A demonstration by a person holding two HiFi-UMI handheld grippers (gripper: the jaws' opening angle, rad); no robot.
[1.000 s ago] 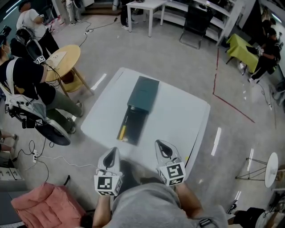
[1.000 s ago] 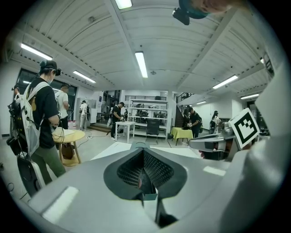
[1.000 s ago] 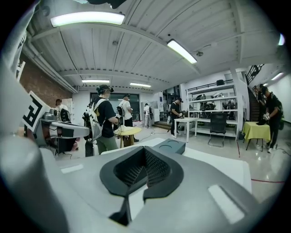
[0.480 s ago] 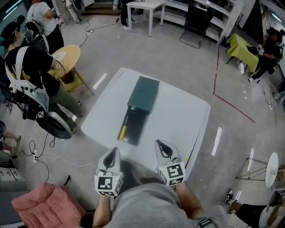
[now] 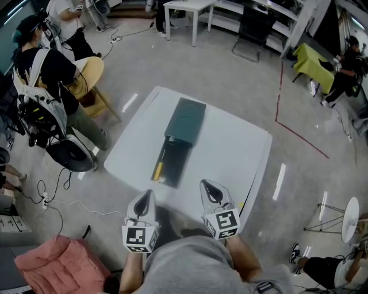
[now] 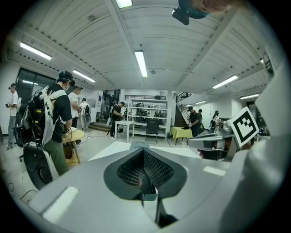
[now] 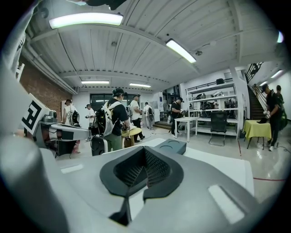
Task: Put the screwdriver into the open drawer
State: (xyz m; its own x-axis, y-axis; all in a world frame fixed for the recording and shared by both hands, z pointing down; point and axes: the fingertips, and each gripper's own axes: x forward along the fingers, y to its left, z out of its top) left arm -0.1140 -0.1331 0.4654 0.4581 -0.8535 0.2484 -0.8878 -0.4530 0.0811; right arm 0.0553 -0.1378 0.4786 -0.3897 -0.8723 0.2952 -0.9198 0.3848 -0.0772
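A dark green drawer cabinet (image 5: pixel 185 120) lies on the white table (image 5: pixel 236 149), its drawer (image 5: pixel 174 162) pulled out toward me. A yellow-handled screwdriver (image 5: pixel 157 170) lies inside the drawer, along its left side. My left gripper (image 5: pixel 146 196) and right gripper (image 5: pixel 209 186) hover side by side at the table's near edge, short of the drawer. Both are shut with nothing between their jaws. The left gripper view shows its jaws (image 6: pixel 142 157) closed above the tabletop. From the right gripper (image 7: pixel 144 152) the cabinet (image 7: pixel 170 146) shows just ahead.
A round wooden table (image 5: pixel 92 69) and a person with a backpack (image 5: pixel 46 86) stand left of the white table. A pink cushion (image 5: pixel 57 267) lies at lower left. A white desk (image 5: pixel 187 8), shelving and a green-covered table (image 5: pixel 313 63) stand at the far side.
Both grippers have held still. The people at the left have shifted up and away, and a person's foot has come in at the lower right.
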